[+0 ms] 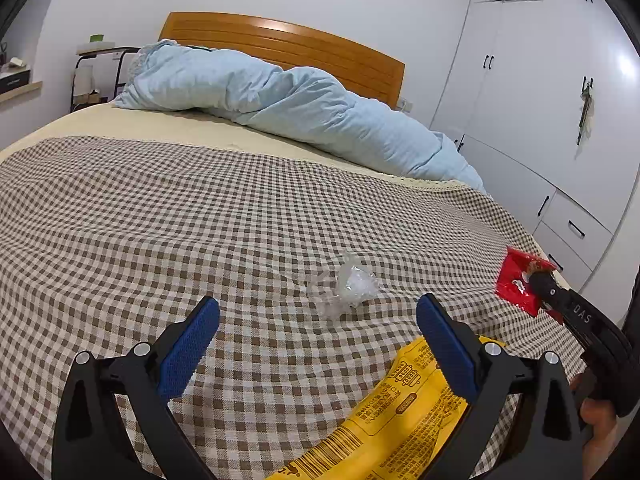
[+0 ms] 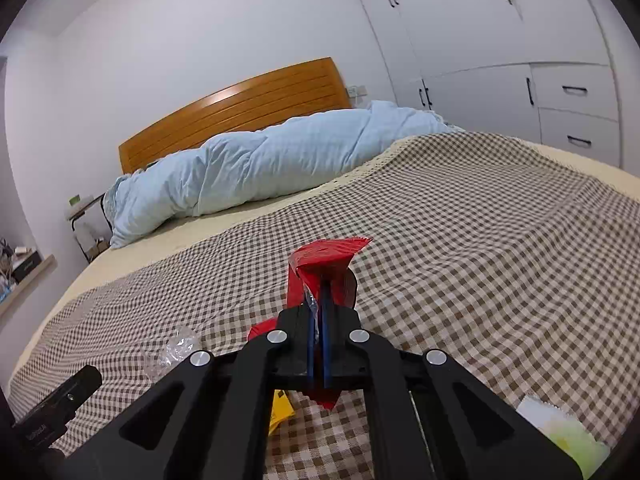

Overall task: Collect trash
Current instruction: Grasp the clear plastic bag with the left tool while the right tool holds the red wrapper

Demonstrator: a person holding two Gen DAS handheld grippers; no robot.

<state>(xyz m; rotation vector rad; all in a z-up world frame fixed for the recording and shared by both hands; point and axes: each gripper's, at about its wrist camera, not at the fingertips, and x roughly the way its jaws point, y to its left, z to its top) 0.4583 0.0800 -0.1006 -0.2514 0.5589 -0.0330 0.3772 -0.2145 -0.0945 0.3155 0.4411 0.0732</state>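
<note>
A crumpled clear plastic wrapper point(image 1: 347, 287) lies on the checked bedspread point(image 1: 160, 220), just beyond my left gripper point(image 1: 318, 314), whose blue pads stand wide apart and open above the cloth. A yellow snack packet point(image 1: 404, 412) lies flat under the left gripper's right finger. My right gripper point(image 2: 319, 300) is shut on a red wrapper point(image 2: 324, 260), held a little above the bed. In the left wrist view the same red wrapper point(image 1: 516, 284) and right gripper point(image 1: 534, 278) show at the right edge. The clear wrapper point(image 2: 176, 350) sits low left in the right wrist view.
A rolled light blue duvet point(image 1: 280, 108) lies across the head of the bed before the wooden headboard point(image 1: 288, 48). White wardrobes point(image 1: 540, 100) line the right side. A white and pale green packet point(image 2: 560, 432) lies at the near right. A small shelf rack point(image 1: 96, 76) stands far left.
</note>
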